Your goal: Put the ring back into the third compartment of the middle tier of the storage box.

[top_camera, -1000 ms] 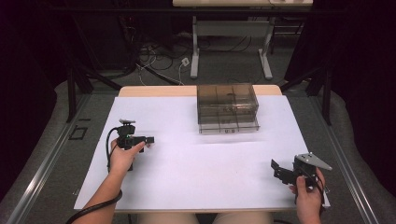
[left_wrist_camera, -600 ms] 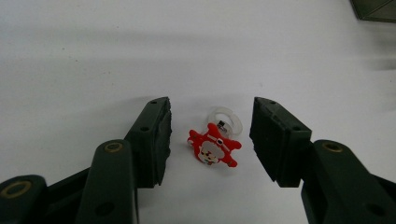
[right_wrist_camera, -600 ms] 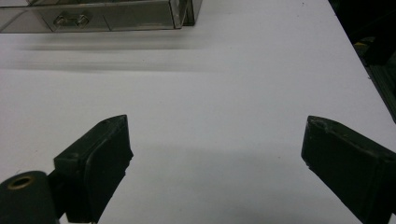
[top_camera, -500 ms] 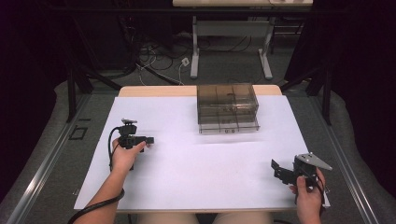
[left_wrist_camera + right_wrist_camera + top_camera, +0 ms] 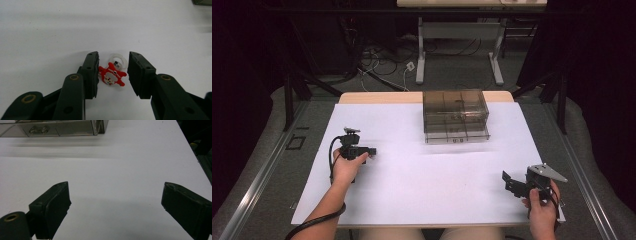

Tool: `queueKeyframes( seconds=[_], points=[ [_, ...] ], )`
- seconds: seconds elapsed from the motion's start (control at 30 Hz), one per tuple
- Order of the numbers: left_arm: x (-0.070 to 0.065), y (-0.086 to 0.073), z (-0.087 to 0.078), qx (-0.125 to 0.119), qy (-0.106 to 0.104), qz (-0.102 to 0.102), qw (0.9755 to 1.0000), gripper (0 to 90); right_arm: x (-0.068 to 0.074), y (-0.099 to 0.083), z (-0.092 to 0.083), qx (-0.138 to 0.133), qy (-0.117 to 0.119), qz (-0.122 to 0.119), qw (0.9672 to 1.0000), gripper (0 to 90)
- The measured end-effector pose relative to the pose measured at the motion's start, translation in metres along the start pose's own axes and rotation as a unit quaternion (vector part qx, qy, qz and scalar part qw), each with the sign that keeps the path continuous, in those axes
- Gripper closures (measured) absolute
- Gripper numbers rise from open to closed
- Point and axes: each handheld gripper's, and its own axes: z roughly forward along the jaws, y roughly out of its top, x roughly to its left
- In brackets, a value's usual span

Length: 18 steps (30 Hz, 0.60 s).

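Note:
A small red Santa-figure ring with a clear plastic band lies on the white table sheet. My left gripper is down at the sheet with its jaws on either side of the ring. The left jaw touches the figure and a narrow gap remains on the right. In the high view the left gripper is at the left of the sheet, pointing right. My right gripper hovers near the front right corner. Its jaws are spread wide with only bare sheet between them.
A smoky transparent drawer box stands at the back middle of the sheet, its drawers closed. In the right gripper view the drawer box has a drawer handle on its front. The sheet's right edge drops to dark floor.

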Motion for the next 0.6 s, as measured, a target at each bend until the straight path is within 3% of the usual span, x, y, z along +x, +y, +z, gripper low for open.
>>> queueKeyframes(
  seconds=[0.37,0.47,0.6],
  points=[
    [-0.0002,-0.0001,-0.0001,0.002,0.002,-0.002,1.0,65.7,-0.0001,-0.0006,0.0009,0.002,0.0,-0.001,1.0,8.1],
    [-0.0009,-0.001,0.0014,-0.007,0.003,-0.002,1.0,66.2,0.0001,-0.0013,0.0028,-0.007,0.0,0.001,1.0,8.2],
    [-0.0011,-0.001,0.0014,-0.007,0.003,0.001,1.0,66.7,0.0003,-0.0007,0.0009,0.006,-0.001,0.006,1.0,8.3]
  ],
)
